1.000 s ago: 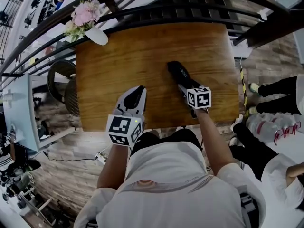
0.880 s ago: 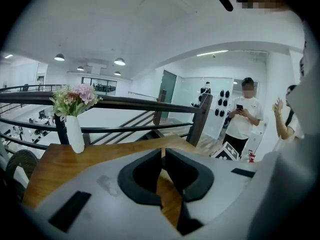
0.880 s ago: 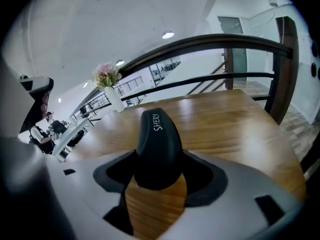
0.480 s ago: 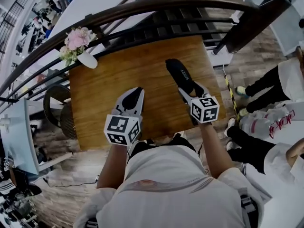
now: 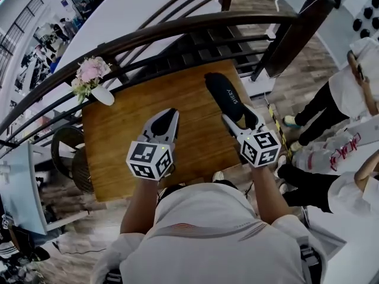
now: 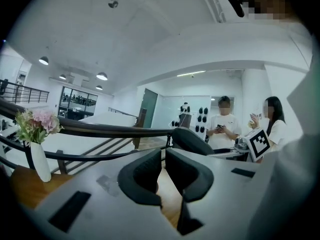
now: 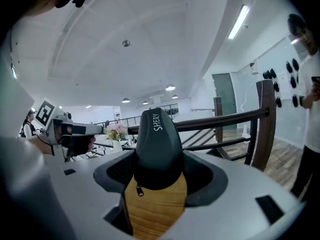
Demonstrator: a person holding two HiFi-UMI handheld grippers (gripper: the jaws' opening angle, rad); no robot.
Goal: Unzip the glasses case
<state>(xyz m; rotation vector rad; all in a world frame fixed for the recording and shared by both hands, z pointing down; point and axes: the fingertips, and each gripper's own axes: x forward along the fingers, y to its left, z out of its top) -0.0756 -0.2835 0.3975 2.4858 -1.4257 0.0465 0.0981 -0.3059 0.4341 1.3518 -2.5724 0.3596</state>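
Nearest the camera, the person's white shirt (image 5: 207,229) fills the bottom of the head view, with both forearms reaching forward over the near edge of the wooden table (image 5: 118,141). The left gripper (image 5: 167,117) hangs above the table's near middle; in its own view its dark pads are drawn together at the tips with nothing between them. The right gripper (image 5: 241,118) sits just to its right. Its jaws stand wide and press on both sides of the near end of the glasses case (image 5: 224,93), a dark, rounded, elongated case with white lettering on top. In the right gripper view the case (image 7: 157,139) runs straight out from between the pads, and a small zipper pull (image 7: 139,190) dangles at its lower left edge. Bare wood shows beneath it, so it appears to be held clear of the table, though the steep angle leaves that uncertain. At the table's far left corner stands a white vase of pink flowers (image 5: 90,78). A dark wooden railing (image 5: 177,31) curves behind the table, and people (image 5: 349,81) stand on the floor to the right.
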